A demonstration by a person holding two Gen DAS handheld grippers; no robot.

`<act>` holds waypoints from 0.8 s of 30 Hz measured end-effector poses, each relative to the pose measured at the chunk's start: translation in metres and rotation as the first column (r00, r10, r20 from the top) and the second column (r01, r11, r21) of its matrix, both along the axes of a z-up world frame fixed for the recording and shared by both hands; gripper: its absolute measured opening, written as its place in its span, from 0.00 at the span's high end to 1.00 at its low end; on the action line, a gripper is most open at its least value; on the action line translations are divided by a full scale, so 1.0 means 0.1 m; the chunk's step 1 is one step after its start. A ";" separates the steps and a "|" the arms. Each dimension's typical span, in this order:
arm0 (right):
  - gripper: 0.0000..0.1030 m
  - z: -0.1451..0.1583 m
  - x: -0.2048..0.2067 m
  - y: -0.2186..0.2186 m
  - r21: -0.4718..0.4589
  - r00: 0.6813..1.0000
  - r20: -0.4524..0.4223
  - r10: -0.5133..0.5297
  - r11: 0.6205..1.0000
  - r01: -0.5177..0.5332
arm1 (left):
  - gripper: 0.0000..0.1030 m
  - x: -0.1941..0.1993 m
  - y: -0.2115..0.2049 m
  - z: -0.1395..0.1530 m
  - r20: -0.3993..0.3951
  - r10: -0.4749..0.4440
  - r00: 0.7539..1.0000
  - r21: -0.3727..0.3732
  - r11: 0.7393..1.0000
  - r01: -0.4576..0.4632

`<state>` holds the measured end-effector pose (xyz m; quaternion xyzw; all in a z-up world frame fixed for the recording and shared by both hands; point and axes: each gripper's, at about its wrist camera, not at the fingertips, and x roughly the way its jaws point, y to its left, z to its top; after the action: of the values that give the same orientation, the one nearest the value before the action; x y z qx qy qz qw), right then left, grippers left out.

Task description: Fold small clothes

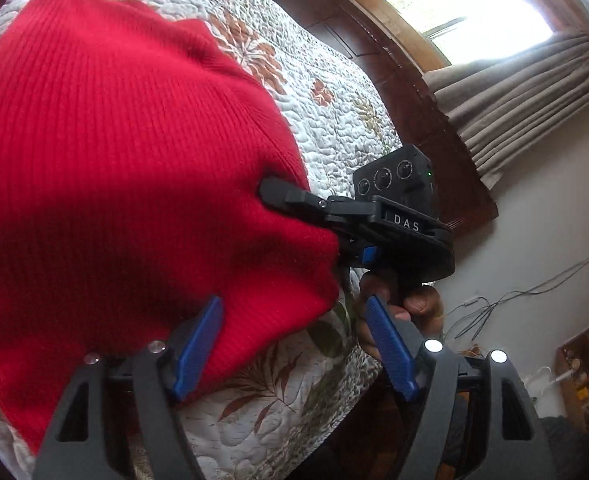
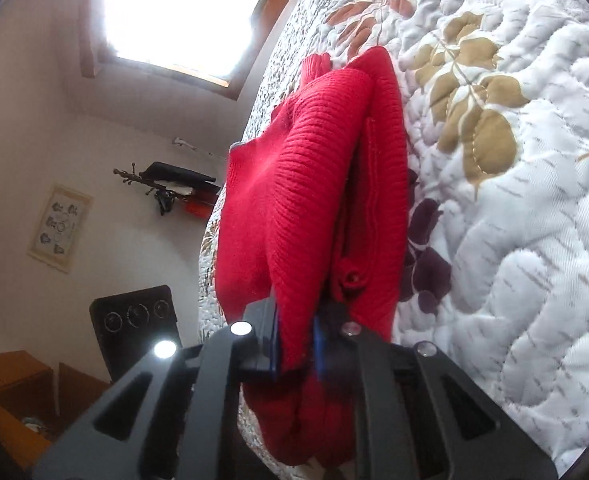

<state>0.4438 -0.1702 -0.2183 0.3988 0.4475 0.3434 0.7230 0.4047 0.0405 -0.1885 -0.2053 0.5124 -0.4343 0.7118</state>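
A red ribbed knit garment [image 1: 114,160] lies bunched on the quilted bed cover [image 1: 334,120]. In the left wrist view my left gripper [image 1: 294,308] stands open at the garment's near edge; its left blue pad [image 1: 198,344] rests against the cloth and its right pad [image 1: 390,348] is off it. My right gripper [image 1: 278,194] comes in from the right, shut on the garment's edge. In the right wrist view the right gripper [image 2: 298,320] pinches a fold of the red garment [image 2: 294,200], lifted off the bed cover [image 2: 514,240].
A person's hand [image 1: 410,304] holds the right gripper's handle. A dark wooden headboard [image 1: 394,80], a window [image 1: 466,8] and curtains [image 1: 534,100] lie beyond the bed. Cables [image 1: 514,300] run along the wall. The left gripper's black camera box [image 2: 134,320] shows at left.
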 end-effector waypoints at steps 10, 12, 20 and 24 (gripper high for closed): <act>0.44 0.08 0.73 -0.07 0.187 0.996 -0.089 -0.019 0.982 0.036 | 0.28 -0.04 -0.27 0.12 0.069 -0.068 0.995 -0.071 0.995 0.073; 0.56 0.16 0.84 -0.09 0.144 0.997 -0.070 -0.037 0.988 0.047 | 0.29 -0.02 -0.36 0.00 0.046 -0.087 0.995 -0.037 0.995 0.089; 0.88 0.46 0.78 -0.03 -0.346 0.970 0.223 -0.093 0.923 0.168 | 0.40 0.02 -0.39 -0.14 0.047 -0.087 0.995 -0.001 0.996 0.087; 0.71 0.30 0.77 -0.26 -0.275 0.979 0.178 -0.104 0.950 0.151 | 0.39 -0.05 -0.35 0.03 0.081 -0.083 0.993 -0.022 0.996 0.085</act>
<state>0.5207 -0.1959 -0.1880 0.2891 0.4058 0.2583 0.8277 0.3995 0.0052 -0.1856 -0.1751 0.4859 -0.4783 0.7103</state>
